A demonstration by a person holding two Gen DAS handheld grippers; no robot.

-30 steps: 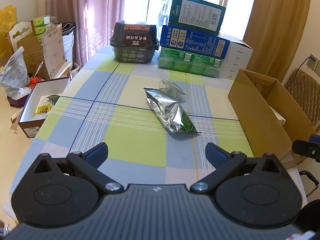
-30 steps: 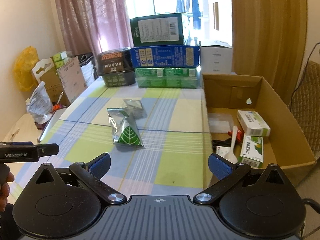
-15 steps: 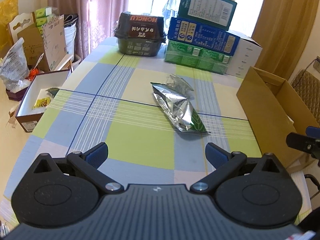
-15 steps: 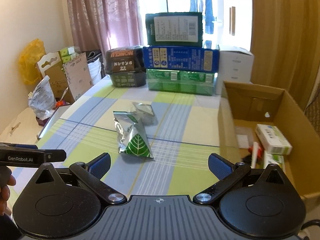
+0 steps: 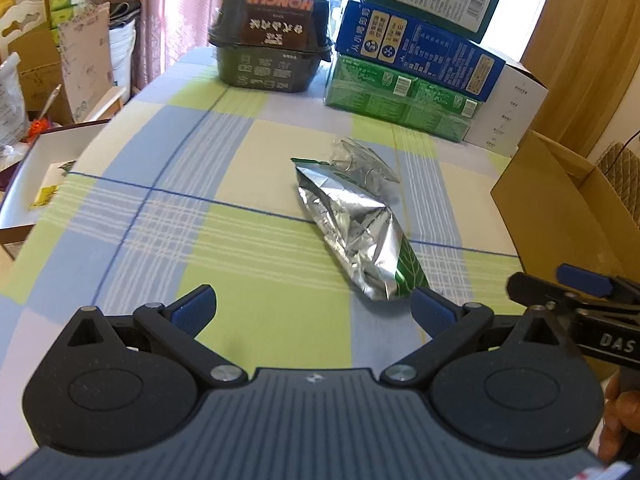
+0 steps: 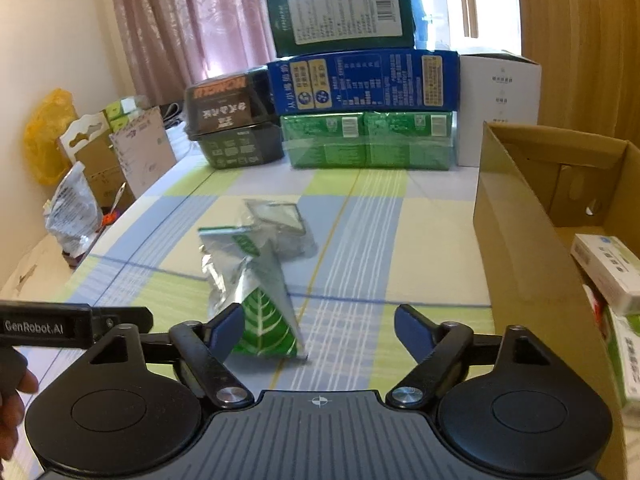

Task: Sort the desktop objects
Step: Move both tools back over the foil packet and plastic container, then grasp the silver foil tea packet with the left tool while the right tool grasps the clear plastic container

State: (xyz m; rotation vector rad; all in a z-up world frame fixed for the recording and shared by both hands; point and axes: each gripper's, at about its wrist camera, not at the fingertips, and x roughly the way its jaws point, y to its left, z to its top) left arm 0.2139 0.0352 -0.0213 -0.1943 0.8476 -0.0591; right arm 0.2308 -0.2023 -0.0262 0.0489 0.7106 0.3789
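Closing in over the last second, both tongs, left [image 5: 312,310] and right [image 6: 319,330], hang wide open and empty; the foil pouch [image 6: 256,288] now lies just ahead of them on the tabletop [image 5: 248,280], ready for grabbing.

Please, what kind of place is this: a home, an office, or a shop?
Most likely a room in a home. A checked tablecloth covers the table, pink curtains hang at the window, and stacked grocery boxes stand at the far edge, with a foil snack bag lying in the middle.
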